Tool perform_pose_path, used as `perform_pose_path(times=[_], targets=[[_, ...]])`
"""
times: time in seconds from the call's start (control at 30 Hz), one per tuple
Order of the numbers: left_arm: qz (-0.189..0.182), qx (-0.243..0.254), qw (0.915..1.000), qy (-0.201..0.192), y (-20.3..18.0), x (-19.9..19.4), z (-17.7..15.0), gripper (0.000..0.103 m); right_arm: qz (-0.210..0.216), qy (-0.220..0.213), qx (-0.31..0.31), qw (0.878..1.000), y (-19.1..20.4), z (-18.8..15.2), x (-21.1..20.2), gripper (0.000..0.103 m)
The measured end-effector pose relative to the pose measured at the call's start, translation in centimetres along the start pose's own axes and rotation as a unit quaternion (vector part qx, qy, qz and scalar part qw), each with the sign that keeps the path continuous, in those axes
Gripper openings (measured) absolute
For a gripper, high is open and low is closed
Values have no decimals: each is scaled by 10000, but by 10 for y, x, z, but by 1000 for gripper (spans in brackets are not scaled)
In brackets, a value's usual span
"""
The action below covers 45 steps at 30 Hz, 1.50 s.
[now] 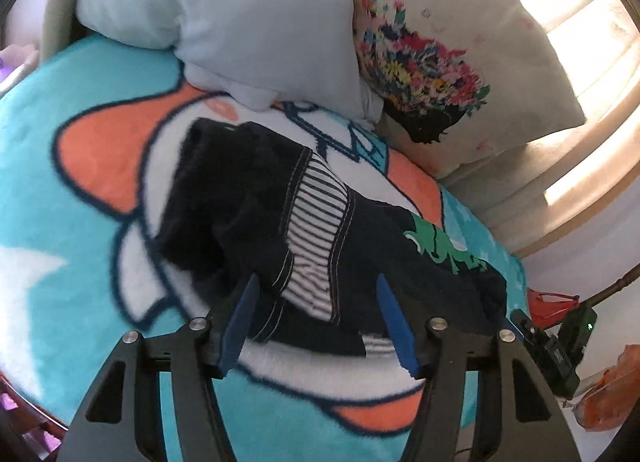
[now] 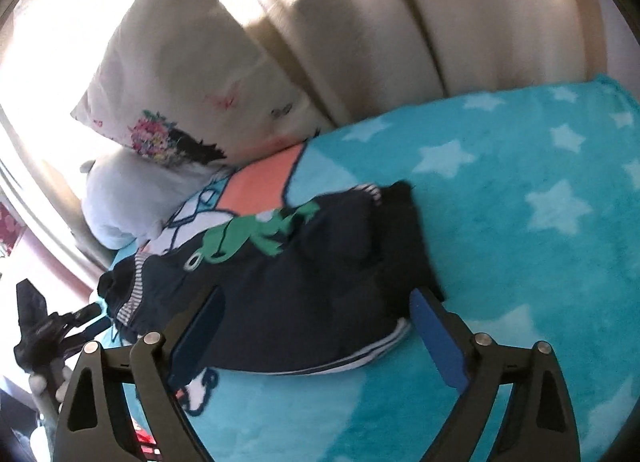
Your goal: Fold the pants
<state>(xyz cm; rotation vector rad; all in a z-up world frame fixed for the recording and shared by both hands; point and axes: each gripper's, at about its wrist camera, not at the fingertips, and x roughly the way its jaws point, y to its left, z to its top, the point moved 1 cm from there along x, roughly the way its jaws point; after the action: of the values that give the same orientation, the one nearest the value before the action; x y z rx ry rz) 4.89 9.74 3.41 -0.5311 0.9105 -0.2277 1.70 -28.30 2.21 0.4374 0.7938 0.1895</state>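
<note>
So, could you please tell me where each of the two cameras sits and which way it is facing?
Left wrist: on the left gripper, looking along its open blue fingers at the dark pants on the turquoise blanket, pillows behind.
Right wrist: on the right gripper, open, facing the pants from the other side, beige cushions behind.
Shared: the pants, their green frog print, blanket and floral pillow.

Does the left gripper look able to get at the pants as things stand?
Probably yes: the left gripper is open right over the pants, which lie bunched on the blanket with nothing between.
</note>
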Motion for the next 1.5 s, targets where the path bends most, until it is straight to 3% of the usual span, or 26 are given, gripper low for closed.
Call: perform_pose_path(times=[0.1, 0.13, 0.17, 0.2, 0.27, 0.33, 0.43, 0.5, 0.6, 0.7, 0.77, 0.9, 1.0, 1.07, 1.13, 1.17, 1.23, 1.33, 1.5], targets=[[225, -86, 9994, 264, -3, 22, 7, 56, 131, -18, 61, 9999, -2, 0, -4, 96], [297, -78, 9990, 314, -3, 26, 9, 40, 241, -36, 67, 9997, -2, -1, -6, 96], [385, -46, 9987, 344, -4, 29, 10, 12, 316, -33, 77, 9995, -2, 1, -7, 96], [341, -67, 9985, 430, -3, 32, 11, 4, 435, -27, 83, 9990, -1, 2, -8, 96], [144, -229, 9989, 395, 0, 29, 12, 5, 746, 6, 69, 9972, 4, 1, -10, 96], [61, -291, 9992, 268, 0, 20, 15, 5, 1374, 153, 44, 9904, 15, -2, -8, 96], [-261, -479, 9984, 135, -8, 7, 24, 5, 2690, 650, 145, 9608, 38, -10, 8, 96], [-344, -513, 9981, 57, -13, 0, 31, 5, 3806, 1190, 394, 9162, 60, -19, 28, 96], [-420, -515, 9978, -28, -19, -6, 40, 5, 4419, 1712, 622, 8784, 90, -33, 57, 96], [-457, -490, 9977, -78, -24, -8, 43, 5, 4582, 1997, 853, 8619, 108, -41, 85, 96], [-457, -468, 9978, -125, -24, -10, 44, 5, 4433, 2011, 933, 8685, 111, -44, 99, 96], [-506, -445, 9976, -142, -17, -15, 42, 5, 3684, 1630, 1087, 9088, 88, -39, 104, 96], [-552, -414, 9975, -135, -11, -18, 42, 5, 3214, 1228, 1194, 9313, 63, -28, 87, 94], [-579, -398, 9974, -155, -10, -19, 44, 5, 2819, 978, 1211, 9467, 51, -20, 82, 84], [-576, -378, 9974, -198, -10, -20, 45, 5, 2343, 732, 1246, 9614, 32, -13, 75, 66], [-565, -373, 9975, -212, -10, -19, 46, 5, 2208, 706, 1271, 9644, 25, -8, 74, 58], [-537, -362, 9977, -218, -9, -17, 49, 5, 1900, 656, 1295, 9710, 14, -2, 74, 34], [-436, -375, 9982, -170, -7, -9, 58, 5, 1489, 578, 1049, 9816, 9, 18, 71, 26], [-153, -229, 9995, -151, -10, 13, 92, 5, 1126, 508, 526, 9909, 26, 69, 85, 26]])
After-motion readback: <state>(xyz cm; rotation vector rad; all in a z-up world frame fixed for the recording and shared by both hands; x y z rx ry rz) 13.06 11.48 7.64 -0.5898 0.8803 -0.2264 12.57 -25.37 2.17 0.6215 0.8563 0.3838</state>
